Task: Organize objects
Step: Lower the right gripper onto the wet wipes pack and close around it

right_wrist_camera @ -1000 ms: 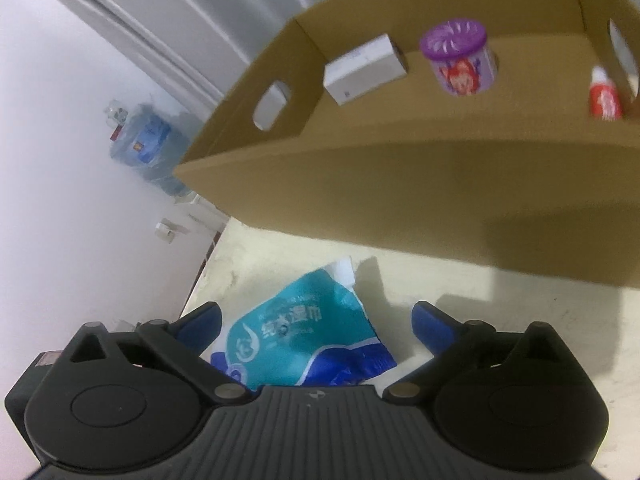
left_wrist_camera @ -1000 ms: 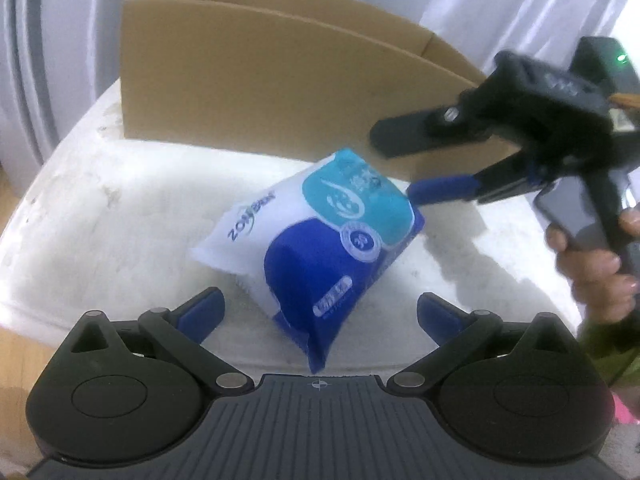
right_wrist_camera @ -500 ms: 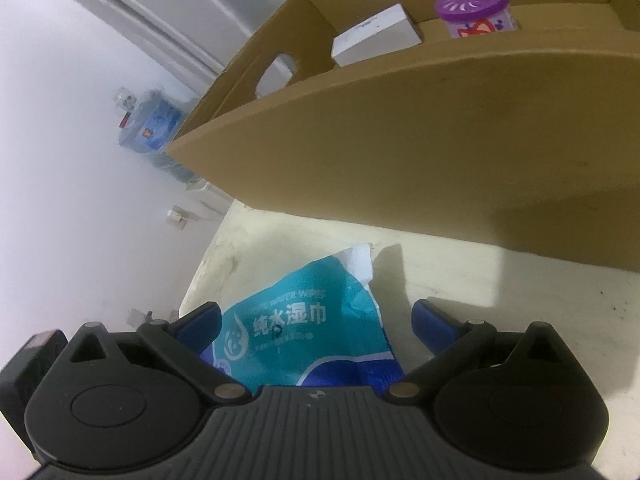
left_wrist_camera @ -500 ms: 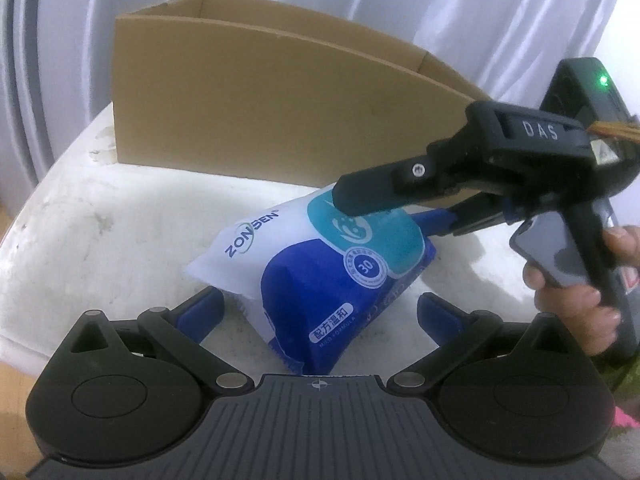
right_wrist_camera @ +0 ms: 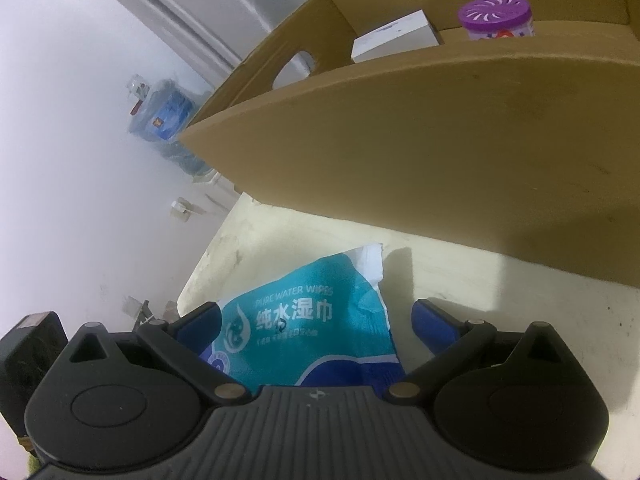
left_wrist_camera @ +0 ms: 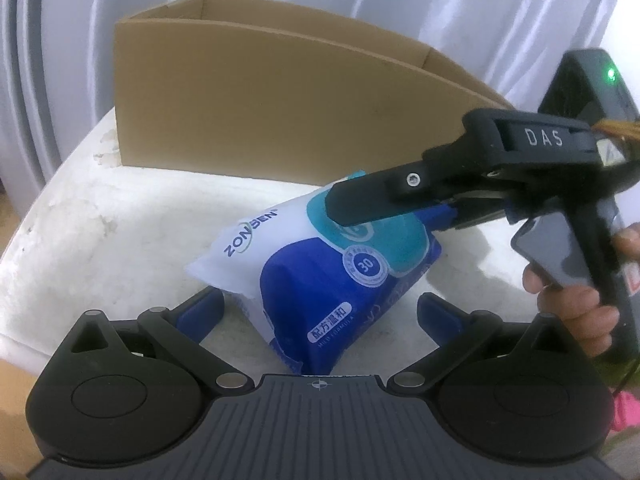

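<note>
Straddling a blue pack of wet wipes [right_wrist_camera: 308, 324], the right gripper [right_wrist_camera: 316, 320] is holding its fingers spread apart, one on each side of the soft pack, which is lying tilted on the white table [left_wrist_camera: 120, 232]. The left gripper [left_wrist_camera: 320, 312] is waiting just short of it, fingers also apart. Beyond the fingertips is standing the cardboard box [right_wrist_camera: 440, 140]. Closing squarely across the pack's middle, before lifting, is probably the best way to keep it from slipping.

white curtain [left_wrist_camera: 360, 4] behind my table [left_wrist_camera: 120, 240], scuffed white top, blue water jug [right_wrist_camera: 168, 110] by far wall [right_wrist_camera: 80, 120]
</note>
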Demonstrator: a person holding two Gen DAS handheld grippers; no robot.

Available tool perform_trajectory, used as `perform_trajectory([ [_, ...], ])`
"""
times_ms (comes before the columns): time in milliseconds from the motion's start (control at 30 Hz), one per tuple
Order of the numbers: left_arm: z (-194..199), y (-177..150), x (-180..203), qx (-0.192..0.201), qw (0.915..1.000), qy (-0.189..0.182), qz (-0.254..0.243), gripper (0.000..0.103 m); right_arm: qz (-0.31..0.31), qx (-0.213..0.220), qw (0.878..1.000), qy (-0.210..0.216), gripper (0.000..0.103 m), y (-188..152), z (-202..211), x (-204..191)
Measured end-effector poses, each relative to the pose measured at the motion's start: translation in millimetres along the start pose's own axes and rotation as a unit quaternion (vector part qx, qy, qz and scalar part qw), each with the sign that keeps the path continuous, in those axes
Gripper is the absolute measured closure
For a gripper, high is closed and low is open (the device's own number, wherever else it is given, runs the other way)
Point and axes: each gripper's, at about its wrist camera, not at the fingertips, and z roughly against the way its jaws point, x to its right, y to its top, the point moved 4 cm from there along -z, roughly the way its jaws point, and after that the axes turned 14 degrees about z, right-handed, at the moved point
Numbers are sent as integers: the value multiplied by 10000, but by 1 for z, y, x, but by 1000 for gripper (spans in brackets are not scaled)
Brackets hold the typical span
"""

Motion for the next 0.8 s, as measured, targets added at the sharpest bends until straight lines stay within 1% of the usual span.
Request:
perform_trajectory([
  [267, 0, -2, -1, 52, 10000, -6, 25, 0, 199, -102, 9997, -53, 0, 2, -4, -4],
  [400, 1, -1, -2, 60, 10000, 35, 57, 0, 133, -99, 9999, -31, 0, 3, -5, -4],
  [600, -1, 2, -6, 137, 9996, 35, 256, 0, 71, -161, 9998, 58, 0, 6, -7, -2],
  [667, -1, 3, -8, 154, 9995, 86, 254, 0, 131, -212, 9997, 26, 0, 6, -8, -4],
  [800, -3, 3, -7, 169, 9994, 268, 98, 2, 139, -301, 9994, -93, 0, 5, -10, -8],
])
